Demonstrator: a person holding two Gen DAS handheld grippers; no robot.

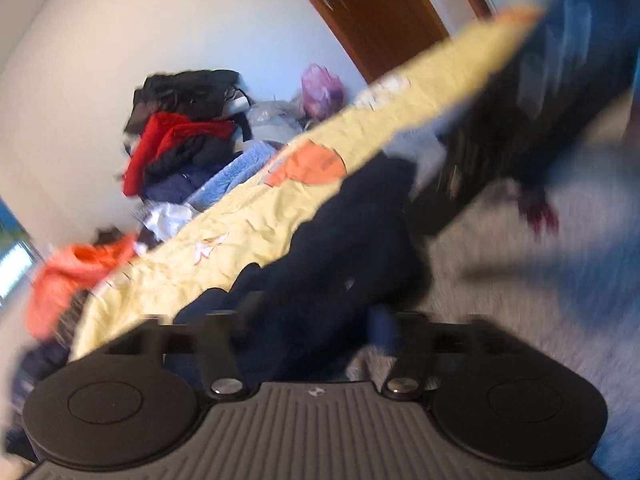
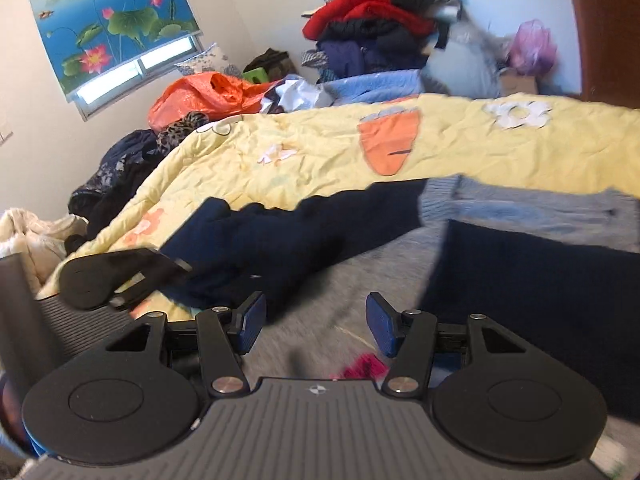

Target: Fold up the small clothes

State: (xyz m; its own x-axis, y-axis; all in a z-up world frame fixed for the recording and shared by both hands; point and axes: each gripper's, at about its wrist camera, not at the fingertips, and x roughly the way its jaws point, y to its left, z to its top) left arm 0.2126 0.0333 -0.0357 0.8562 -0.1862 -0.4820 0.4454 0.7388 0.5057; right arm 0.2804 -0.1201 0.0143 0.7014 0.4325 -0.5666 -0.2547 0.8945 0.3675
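Yellow quilt [image 2: 320, 152]; navy garment [image 2: 280, 232]

Both wrist cameras sit low and close over the bed, facing the far wall; the left view is tilted. They share the yellow quilt [image 1: 248, 220] [image 2: 320, 148] and clothes pile [image 1: 180, 144] [image 2: 372, 20].

Matt black plastic right gripper [image 2: 314, 320] showing ribbed blue pads [image 2: 252, 322], navy knit sweater [image 2: 304, 236] lying soft, crinkled yellow quilt [image 2: 320, 148]
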